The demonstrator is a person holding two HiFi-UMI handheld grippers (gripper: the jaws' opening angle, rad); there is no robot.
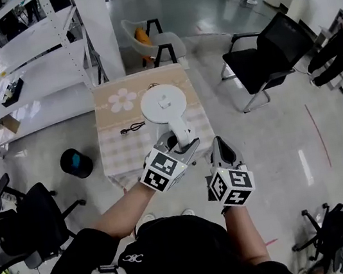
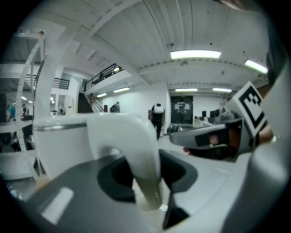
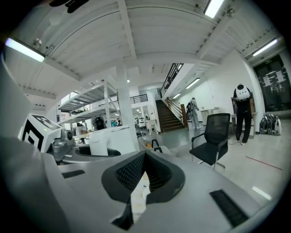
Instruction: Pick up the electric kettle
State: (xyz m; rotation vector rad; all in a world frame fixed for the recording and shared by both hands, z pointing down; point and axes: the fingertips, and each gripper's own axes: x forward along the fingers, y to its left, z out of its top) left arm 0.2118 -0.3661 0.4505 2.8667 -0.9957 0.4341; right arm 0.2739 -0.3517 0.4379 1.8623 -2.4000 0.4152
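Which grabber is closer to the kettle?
Left. The left gripper is clamped on the handle of the kettle. The right gripper hangs to the right of the handle, shut and empty, not touching it.

No text, number or brand legible in any view.

Nearest candidates:
- Black-and-white marker squares on left gripper and right gripper: coded patterns, no letters.
- Small white logo at collar of black shirt, 7 o'clock in head view: too small to read.
- Dark panel far back, just off centre toward 1 o'clock in left gripper view: pale marks, illegible.
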